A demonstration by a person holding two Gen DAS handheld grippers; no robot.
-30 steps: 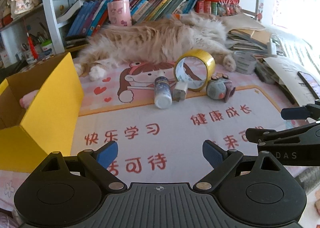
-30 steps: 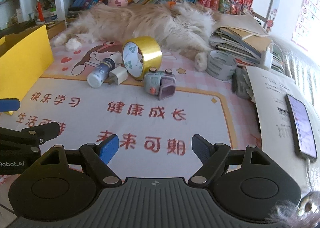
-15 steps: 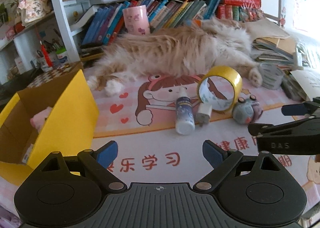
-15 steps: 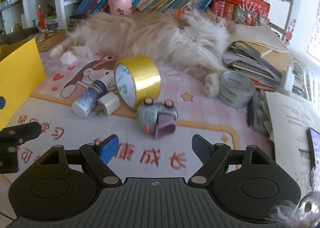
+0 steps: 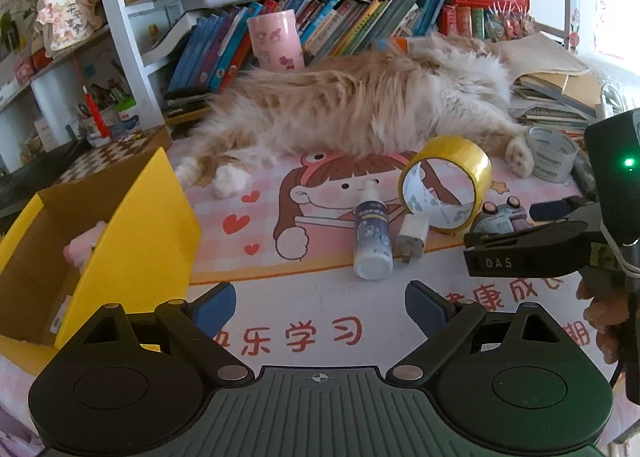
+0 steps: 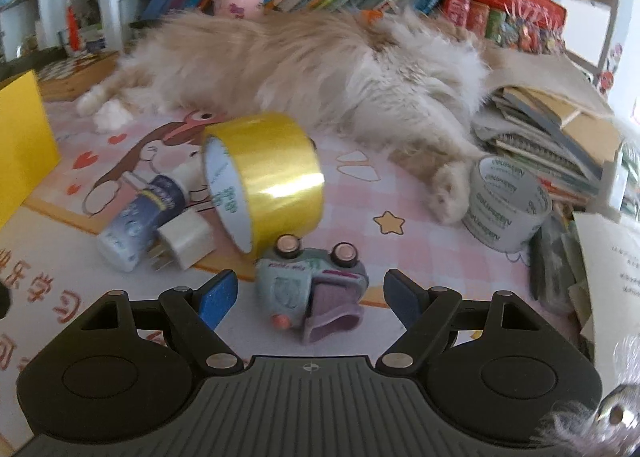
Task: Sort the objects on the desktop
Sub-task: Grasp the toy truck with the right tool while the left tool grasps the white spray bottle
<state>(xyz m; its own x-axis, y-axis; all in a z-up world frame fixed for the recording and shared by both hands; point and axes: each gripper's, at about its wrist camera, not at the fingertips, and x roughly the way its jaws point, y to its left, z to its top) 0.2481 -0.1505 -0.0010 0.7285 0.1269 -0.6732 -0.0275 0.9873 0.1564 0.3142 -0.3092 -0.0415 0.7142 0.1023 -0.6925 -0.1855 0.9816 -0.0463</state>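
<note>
Right gripper point(image 6: 310, 293): jaws apart, straddling overturned toy car point(image 6: 314, 289) at 12 o'clock, yellow tape roll point(image 6: 266, 181) touching behind. Squeezing car body only advisable. Left gripper point(image 5: 320, 309): apart, empty.

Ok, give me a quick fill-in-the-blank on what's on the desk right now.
1. The right gripper is open, with the toy ____ between its fingers.
2. The roll of tape beside the spray bottle is ____ in colour.
3. The animal lying behind the tape is a ____.
4. The cardboard box at the left is ____ outside.

Missing words: car; yellow; cat; yellow
</note>
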